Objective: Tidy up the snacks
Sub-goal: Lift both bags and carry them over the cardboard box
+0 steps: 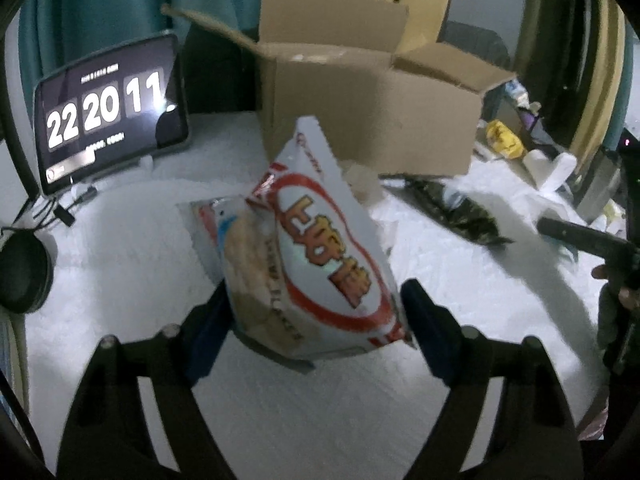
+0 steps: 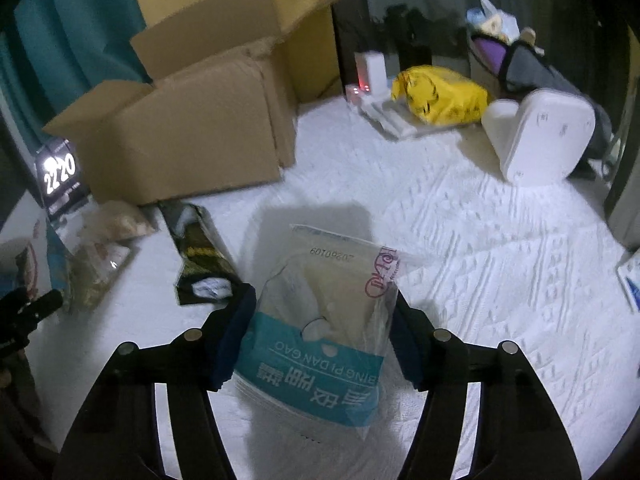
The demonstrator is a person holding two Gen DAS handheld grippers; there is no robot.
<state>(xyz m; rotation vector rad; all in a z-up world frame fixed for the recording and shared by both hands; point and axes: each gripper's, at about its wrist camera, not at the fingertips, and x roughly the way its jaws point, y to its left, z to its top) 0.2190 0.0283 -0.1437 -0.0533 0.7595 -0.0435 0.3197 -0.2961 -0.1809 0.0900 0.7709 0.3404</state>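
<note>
My left gripper [image 1: 316,316] is shut on a white and red snack bag [image 1: 316,252] and holds it above the white bedspread, in front of the open cardboard box [image 1: 360,112]. My right gripper [image 2: 320,328] is shut on a white and teal cake bag [image 2: 320,328], held upside down over the bedspread. The box [image 2: 180,128] stands to its upper left. A dark green snack pack [image 1: 456,208] lies in front of the box and also shows in the right wrist view [image 2: 200,256]. More snack packs [image 2: 100,248] lie at the left.
A tablet showing a clock [image 1: 108,112] leans at the back left. A yellow bag [image 2: 440,96], a white device [image 2: 540,136] and a white power strip [image 2: 384,116] lie at the back right. A dark round object [image 1: 24,268] sits at the left edge.
</note>
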